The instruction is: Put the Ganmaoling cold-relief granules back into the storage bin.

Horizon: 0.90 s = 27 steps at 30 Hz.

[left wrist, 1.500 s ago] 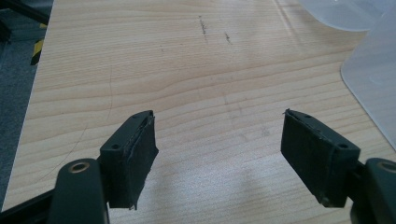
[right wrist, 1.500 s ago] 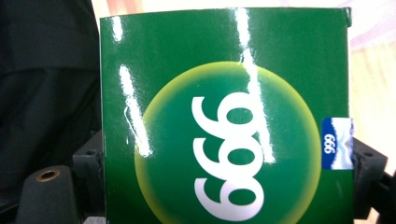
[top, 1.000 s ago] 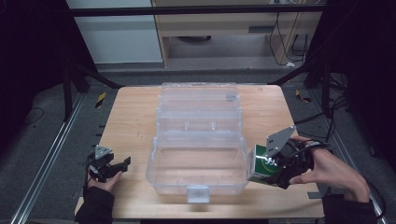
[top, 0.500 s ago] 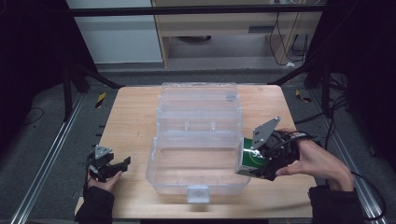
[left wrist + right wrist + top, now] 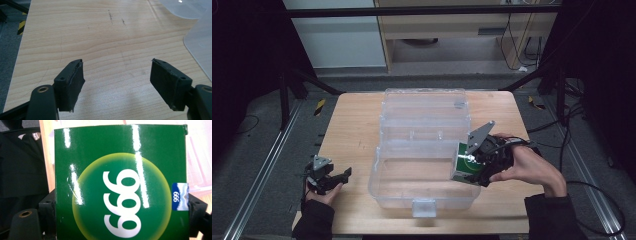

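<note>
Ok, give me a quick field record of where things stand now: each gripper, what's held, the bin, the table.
right gripper: shut on the green box, jaws on its two side edges
green box: glossy, white "999" in a yellow circle; at the right rim of the clear bin, tilted
clear bin: lid open, folded back; front tray looks empty
left gripper: open, nothing between its jaws, near the table's front left corner
table: wooden

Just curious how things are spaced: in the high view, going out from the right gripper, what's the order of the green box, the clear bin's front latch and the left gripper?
1. Green box: clamped in the right gripper.
2. Front latch: bin's near edge.
3. Left gripper: far left, across the bin.
</note>
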Each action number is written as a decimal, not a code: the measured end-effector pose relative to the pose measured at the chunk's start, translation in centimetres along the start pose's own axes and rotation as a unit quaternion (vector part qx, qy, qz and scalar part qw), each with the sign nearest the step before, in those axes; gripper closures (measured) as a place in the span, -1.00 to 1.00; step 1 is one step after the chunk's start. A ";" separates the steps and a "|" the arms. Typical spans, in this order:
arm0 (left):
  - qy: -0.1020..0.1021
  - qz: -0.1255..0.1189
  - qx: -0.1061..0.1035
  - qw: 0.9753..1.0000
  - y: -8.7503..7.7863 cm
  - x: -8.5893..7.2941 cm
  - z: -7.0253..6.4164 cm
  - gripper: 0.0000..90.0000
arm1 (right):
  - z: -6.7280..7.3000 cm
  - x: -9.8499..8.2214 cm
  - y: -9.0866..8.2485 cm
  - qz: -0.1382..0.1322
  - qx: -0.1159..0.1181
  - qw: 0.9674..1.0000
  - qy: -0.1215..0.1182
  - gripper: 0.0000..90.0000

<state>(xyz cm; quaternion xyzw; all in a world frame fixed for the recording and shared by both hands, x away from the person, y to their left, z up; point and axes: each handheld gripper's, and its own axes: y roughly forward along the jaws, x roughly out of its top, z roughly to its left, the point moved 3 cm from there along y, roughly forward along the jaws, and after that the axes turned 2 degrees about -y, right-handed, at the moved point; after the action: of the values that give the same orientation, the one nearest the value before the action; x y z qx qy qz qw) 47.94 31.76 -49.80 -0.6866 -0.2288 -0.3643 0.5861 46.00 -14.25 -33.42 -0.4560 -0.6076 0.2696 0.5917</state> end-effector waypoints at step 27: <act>0.000 -0.002 -0.001 1.000 0.0 0.0 0.0 -0.41 | 0.4 0.5 4.7 0.040 0.016 0.999 -0.012 -0.64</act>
<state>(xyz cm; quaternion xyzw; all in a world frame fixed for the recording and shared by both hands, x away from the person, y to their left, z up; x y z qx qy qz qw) 47.98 31.79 -49.79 -0.6871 -0.2297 -0.3652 0.5847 46.81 -11.71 -37.34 -0.4673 -0.5918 0.3082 0.5800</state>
